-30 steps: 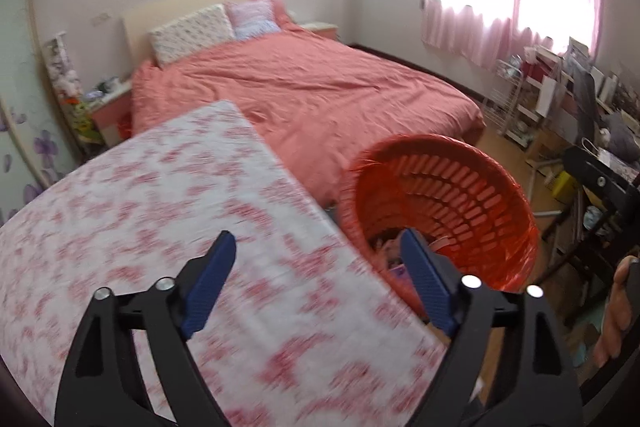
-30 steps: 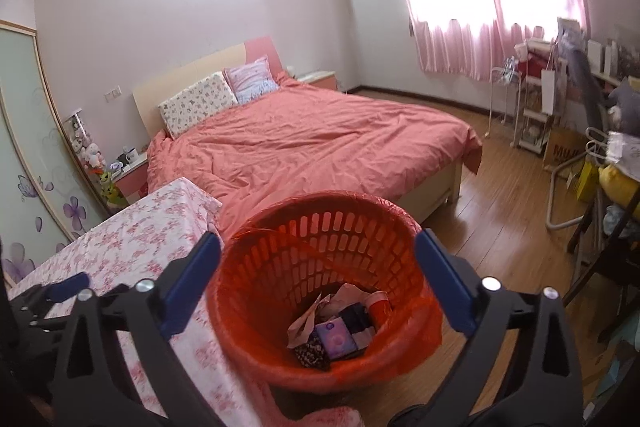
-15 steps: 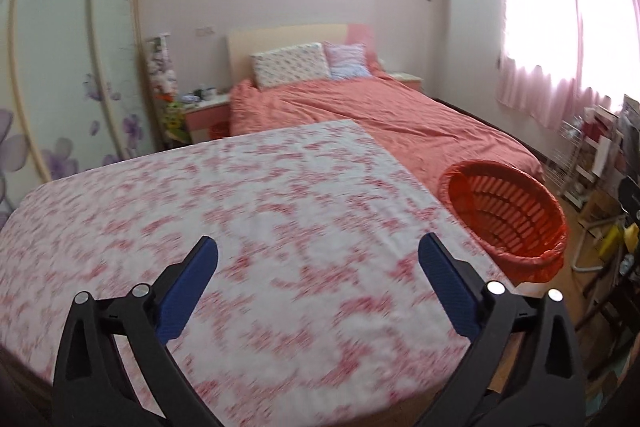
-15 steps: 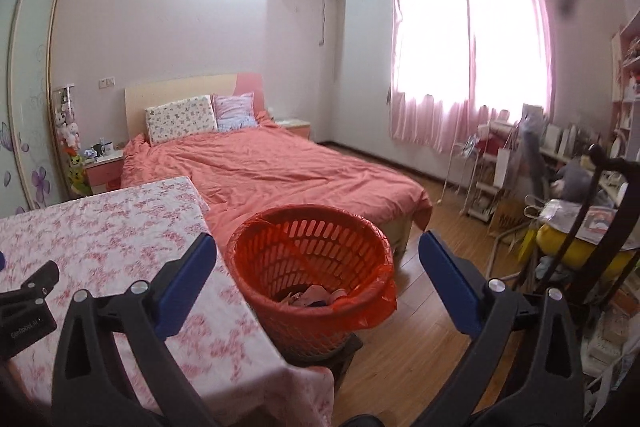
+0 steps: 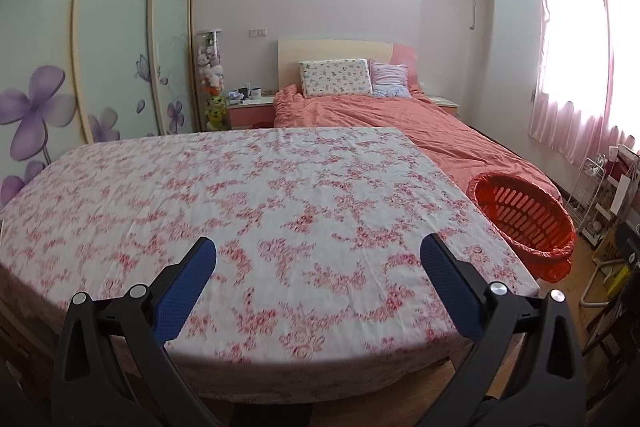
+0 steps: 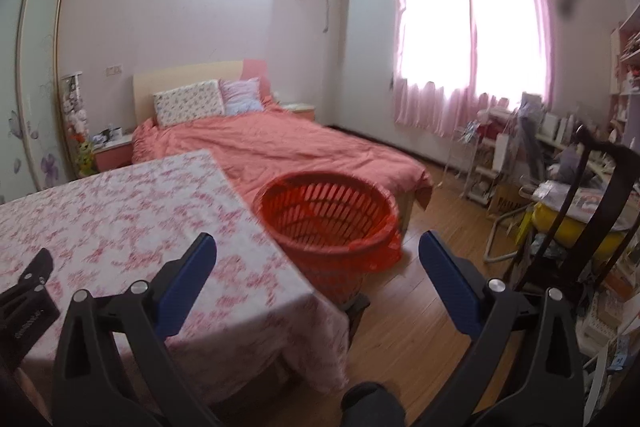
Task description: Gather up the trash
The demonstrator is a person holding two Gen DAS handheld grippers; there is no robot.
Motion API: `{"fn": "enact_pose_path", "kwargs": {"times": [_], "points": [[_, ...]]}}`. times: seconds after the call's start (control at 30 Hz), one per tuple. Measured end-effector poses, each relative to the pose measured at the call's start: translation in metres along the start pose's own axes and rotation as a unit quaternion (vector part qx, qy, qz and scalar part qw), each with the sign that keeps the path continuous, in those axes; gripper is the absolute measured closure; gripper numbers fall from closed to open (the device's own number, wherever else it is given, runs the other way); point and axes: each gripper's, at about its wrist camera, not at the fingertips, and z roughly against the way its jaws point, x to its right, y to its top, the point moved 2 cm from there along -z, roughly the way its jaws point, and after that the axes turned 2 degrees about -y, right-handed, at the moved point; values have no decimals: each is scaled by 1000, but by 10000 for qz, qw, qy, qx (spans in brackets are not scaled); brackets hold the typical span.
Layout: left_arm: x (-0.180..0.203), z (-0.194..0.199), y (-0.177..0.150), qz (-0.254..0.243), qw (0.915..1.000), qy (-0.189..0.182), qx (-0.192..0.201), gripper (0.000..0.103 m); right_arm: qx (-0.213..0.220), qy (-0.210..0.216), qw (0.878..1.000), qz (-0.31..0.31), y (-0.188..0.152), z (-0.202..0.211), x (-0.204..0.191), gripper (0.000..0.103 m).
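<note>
An orange slatted trash basket with an orange liner stands on the floor at the right edge of the table; it also shows in the left wrist view. Its contents are hidden from here. A table with a pink floral cloth fills the left wrist view and shows no trash on it. My left gripper is open and empty, above the table's near edge. My right gripper is open and empty, held back from the basket, over the table corner. Part of the left gripper's body shows at the far left.
A bed with a salmon cover lies behind the table and basket. A wardrobe with flower panels is at left. A cluttered desk, a black chair frame and a wire rack stand at right. Wooden floor lies between basket and chair.
Both grippers have pulled back and up from the basket. The left view has swung left from the basket onto the table. The basket's contents are no longer in sight.
</note>
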Motion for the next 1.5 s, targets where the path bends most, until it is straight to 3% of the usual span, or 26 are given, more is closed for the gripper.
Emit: {"fn": "enact_pose_path", "kwargs": {"times": [0.57,1.5], "points": [[-11,13,-11,98,9999,-49,-82,2,-530,110,9985,-91,-13,-3,-4,4],[-6,26,-5,-78,9998,130,147,2,-468,134,9988,-68,-11,3,-1,4]]}}
